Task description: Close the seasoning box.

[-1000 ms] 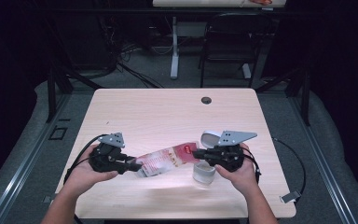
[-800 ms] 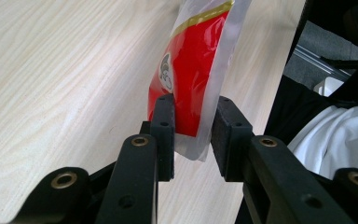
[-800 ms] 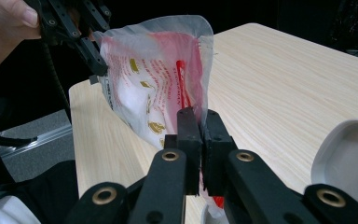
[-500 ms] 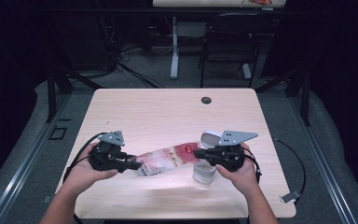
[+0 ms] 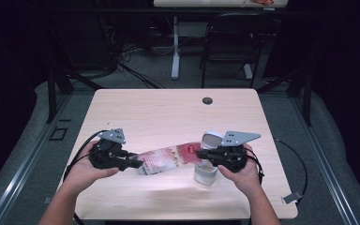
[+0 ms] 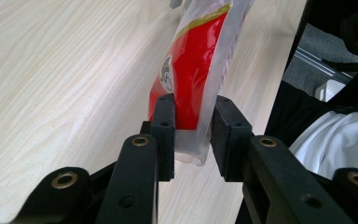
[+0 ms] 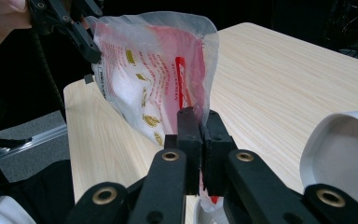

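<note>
Both grippers hold the red-and-clear plastic snack bag (image 5: pixel 168 159) stretched above the bench's near edge: the left gripper (image 5: pixel 136 164) pinches one end, the right gripper (image 5: pixel 199 152) clamps the other beside the white cup (image 5: pixel 206 171). A steady, even pull should open it without spilling.

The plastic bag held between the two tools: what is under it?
Under the plastic bag lies bare table; by its right end, under the right tool, stands a white cup. The tool and hand cover the cup's inside.
</note>
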The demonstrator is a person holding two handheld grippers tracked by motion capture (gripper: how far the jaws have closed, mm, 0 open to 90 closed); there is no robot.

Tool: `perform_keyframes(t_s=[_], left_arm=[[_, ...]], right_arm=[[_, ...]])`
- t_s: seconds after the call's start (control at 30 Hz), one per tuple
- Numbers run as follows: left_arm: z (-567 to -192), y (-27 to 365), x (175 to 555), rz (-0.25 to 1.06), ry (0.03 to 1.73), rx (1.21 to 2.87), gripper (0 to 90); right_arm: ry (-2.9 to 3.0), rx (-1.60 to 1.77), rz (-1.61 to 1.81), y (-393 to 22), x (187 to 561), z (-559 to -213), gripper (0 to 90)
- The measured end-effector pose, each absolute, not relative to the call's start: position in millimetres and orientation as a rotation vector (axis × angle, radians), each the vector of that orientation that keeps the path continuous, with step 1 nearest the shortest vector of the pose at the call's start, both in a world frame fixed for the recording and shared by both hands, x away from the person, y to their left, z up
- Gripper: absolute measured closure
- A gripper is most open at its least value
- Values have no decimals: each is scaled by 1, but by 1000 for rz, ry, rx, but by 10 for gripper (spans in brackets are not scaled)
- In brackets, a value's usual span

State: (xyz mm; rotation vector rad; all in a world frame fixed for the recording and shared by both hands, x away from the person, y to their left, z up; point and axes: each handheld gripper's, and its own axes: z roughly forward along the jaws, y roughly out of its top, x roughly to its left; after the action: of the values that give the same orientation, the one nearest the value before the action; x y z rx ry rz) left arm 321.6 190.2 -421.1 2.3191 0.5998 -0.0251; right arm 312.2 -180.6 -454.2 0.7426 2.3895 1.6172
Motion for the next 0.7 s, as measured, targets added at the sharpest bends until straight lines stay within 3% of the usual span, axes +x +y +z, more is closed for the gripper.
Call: perform_keyframes(t_s=[0.7], left_arm=[[-406, 183, 323, -5, 595, 2340, 728]], right_arm=[[2382, 766, 1618, -186, 313, -456, 878]])
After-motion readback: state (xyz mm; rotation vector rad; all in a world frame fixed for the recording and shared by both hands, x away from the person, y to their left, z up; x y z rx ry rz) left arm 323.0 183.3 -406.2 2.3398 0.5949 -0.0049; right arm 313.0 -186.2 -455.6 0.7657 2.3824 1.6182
